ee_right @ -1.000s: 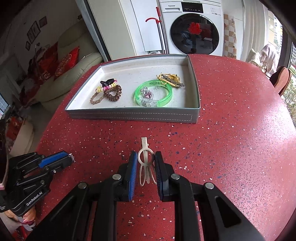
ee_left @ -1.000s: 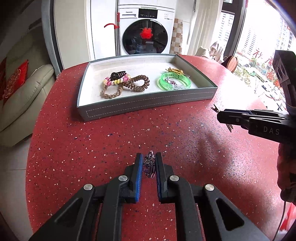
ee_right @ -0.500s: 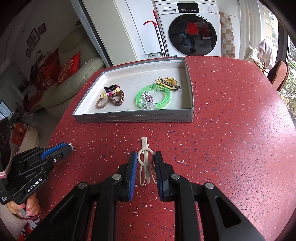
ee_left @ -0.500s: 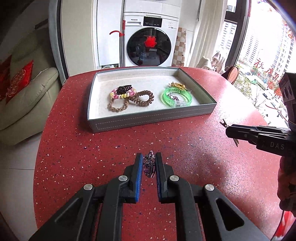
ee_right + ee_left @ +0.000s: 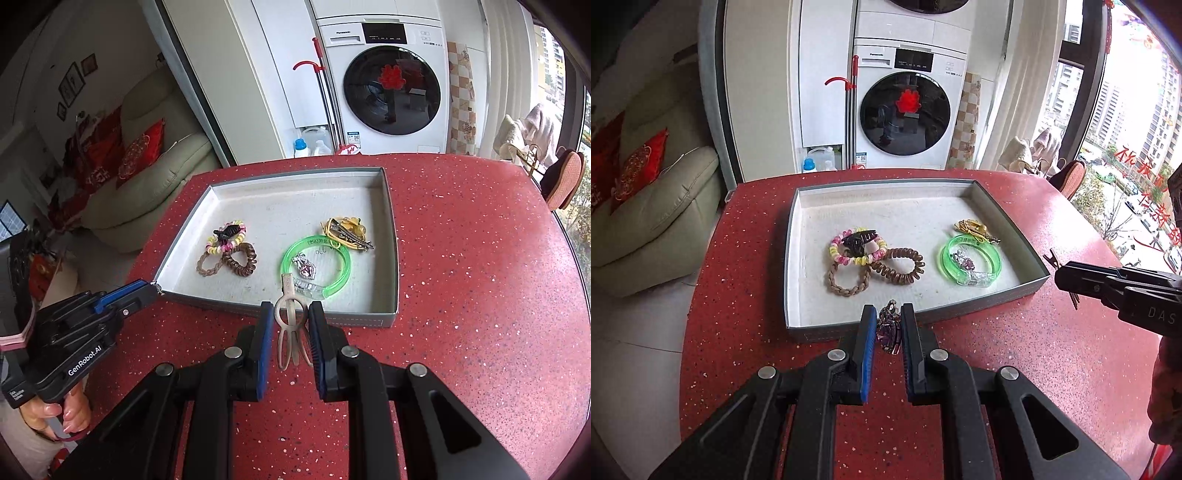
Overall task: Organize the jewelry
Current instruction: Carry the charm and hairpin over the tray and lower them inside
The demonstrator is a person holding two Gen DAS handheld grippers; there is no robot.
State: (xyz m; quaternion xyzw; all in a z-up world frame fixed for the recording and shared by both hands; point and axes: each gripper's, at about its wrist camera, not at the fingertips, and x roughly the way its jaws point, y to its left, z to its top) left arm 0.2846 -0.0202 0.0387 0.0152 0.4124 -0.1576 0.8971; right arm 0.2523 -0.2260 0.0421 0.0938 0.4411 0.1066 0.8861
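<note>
My left gripper [image 5: 888,325] is shut on a purple jewelled brooch [image 5: 889,329] and holds it above the near wall of the grey tray [image 5: 792,258]. My right gripper [image 5: 290,325] is shut on a beige hair claw clip [image 5: 290,325], also lifted at the tray's near wall [image 5: 332,319]. In the tray lie a green bangle [image 5: 971,264], a jewelled piece inside it [image 5: 964,260], a gold clip [image 5: 975,228], a brown spiral hair tie [image 5: 897,266], a braided tie [image 5: 847,282], a bead bracelet [image 5: 858,247] and a black claw clip [image 5: 858,236].
The tray sits on a round red speckled table [image 5: 1052,362]. The right gripper shows in the left wrist view [image 5: 1108,286]; the left gripper shows in the right wrist view [image 5: 122,299]. A sofa [image 5: 653,206] and washing machine [image 5: 905,107] stand beyond the table.
Both grippers have lifted their pieces and moved forward toward the tray; the tray now lies just past the fingertips and is seen from higher up.
</note>
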